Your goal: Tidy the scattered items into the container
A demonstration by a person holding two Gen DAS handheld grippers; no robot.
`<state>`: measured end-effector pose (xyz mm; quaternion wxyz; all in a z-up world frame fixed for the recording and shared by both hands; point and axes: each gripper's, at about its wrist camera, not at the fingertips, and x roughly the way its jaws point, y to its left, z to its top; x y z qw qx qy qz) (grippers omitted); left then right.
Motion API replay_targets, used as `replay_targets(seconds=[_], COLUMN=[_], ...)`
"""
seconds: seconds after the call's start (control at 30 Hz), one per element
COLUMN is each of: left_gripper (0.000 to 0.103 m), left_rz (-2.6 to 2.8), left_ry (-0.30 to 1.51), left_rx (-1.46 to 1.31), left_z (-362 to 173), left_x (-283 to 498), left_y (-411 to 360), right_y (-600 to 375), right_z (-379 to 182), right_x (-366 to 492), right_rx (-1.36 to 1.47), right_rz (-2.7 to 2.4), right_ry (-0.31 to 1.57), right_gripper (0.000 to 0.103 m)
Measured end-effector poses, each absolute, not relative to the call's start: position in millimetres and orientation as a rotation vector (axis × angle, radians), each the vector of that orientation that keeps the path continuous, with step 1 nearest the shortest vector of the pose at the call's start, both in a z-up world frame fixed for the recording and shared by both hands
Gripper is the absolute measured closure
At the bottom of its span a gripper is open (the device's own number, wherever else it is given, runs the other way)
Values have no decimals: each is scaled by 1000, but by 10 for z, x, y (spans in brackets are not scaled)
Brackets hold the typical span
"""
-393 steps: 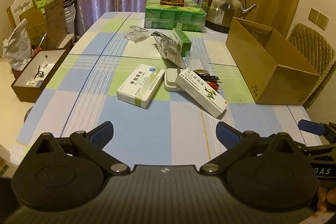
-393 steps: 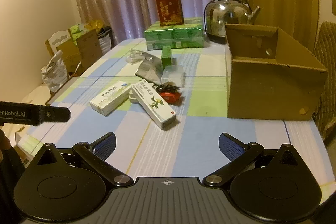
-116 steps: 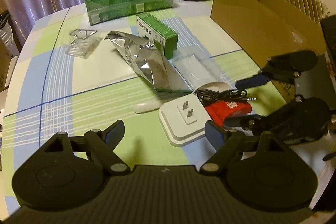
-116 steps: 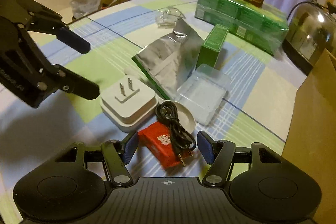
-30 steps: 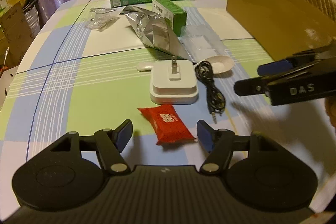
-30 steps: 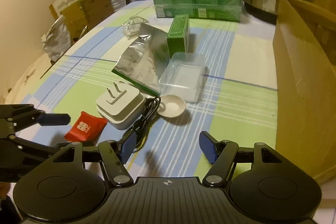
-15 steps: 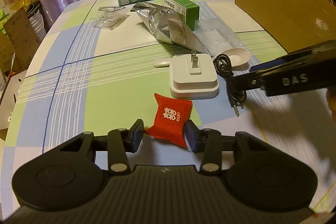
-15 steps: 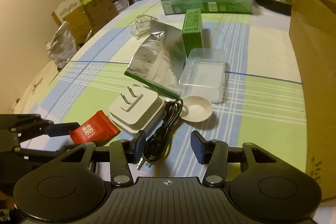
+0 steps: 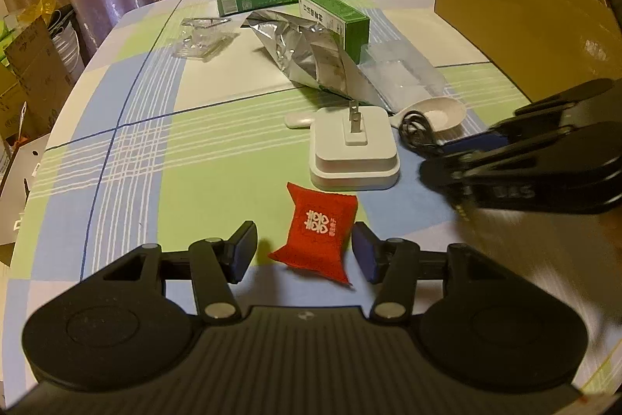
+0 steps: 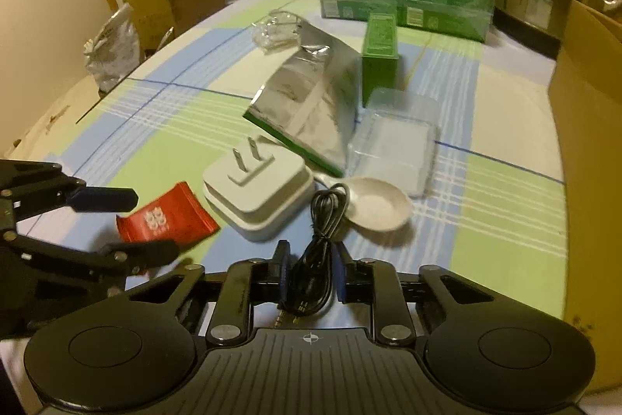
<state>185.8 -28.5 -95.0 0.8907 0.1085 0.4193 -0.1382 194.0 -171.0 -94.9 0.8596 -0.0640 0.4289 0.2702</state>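
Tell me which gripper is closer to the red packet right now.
Left. The left gripper has its open fingers on either side of the red packet. The right gripper sits off to the packet's right, shut on the black cable.

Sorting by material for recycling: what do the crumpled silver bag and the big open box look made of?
Silver bag: likely metallised foil film, shiny, with sharp reflective creases. Open box: brown corrugated cardboard by its look, matte with plain cut edges.

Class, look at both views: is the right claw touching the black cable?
Touching. The right wrist view shows the right claw with both fingers closed against the bunched black cable.
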Motion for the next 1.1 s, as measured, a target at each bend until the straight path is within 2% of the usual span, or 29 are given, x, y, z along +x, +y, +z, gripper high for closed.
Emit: replay_targets(seconds=[0.17, 0.27, 0.4, 0.43, 0.47, 0.67, 0.73, 0.8, 0.87, 0.97, 1.0, 1.07, 1.1], left_gripper=[56, 69, 71, 76, 77, 76, 68, 63, 59, 59, 62, 76, 77], left_rz=[-310, -311, -355, -380, -409, -453, -438, -429, -427, -431, -434, -444, -451], left_ry=[873, 880, 880, 877, 874, 859, 856, 850, 830, 821, 830, 852, 868], left_rx=[253, 279, 276, 265, 249, 324, 338, 368, 410, 438, 427, 383, 350], left_z=[-974, -1009, -969, -951, -933, -973, -989, -1009, -1019, -1026, -1024, -1022, -1020], left_x=[1860, 1854, 1761, 1725, 1691, 1564, 1557, 1542, 1514, 1511, 1534, 1581, 1605], left_y=[-364, -378, -384, -396, -414, -610, -634, -658, -679, -699, -691, -663, -643], right_y=[-1871, -1973, -2099, -2137, -2173, -2287, -2290, -2296, -2284, -2247, -2239, -2219, -2203], right_z=[-815, -809, -835, -838, -840, -861, -875, -891, -898, -912, -923, -935, -938], right_x=[1755, 1651, 1603, 1594, 1582, 1499, 1514, 1540, 1560, 1586, 1592, 1598, 1598], right_rx=[-162, -161, -153, -147, -138, -115, -115, -106, -103, -102, -99, -108, -122], right_rz=[560, 550, 528, 522, 518, 503, 496, 493, 494, 502, 505, 509, 509], right_ry=[899, 917, 922, 925, 927, 918, 914, 915, 913, 915, 917, 912, 909], right_gripper=[89, 89, 89, 89, 89, 86, 81, 71, 67, 67, 67, 67, 68])
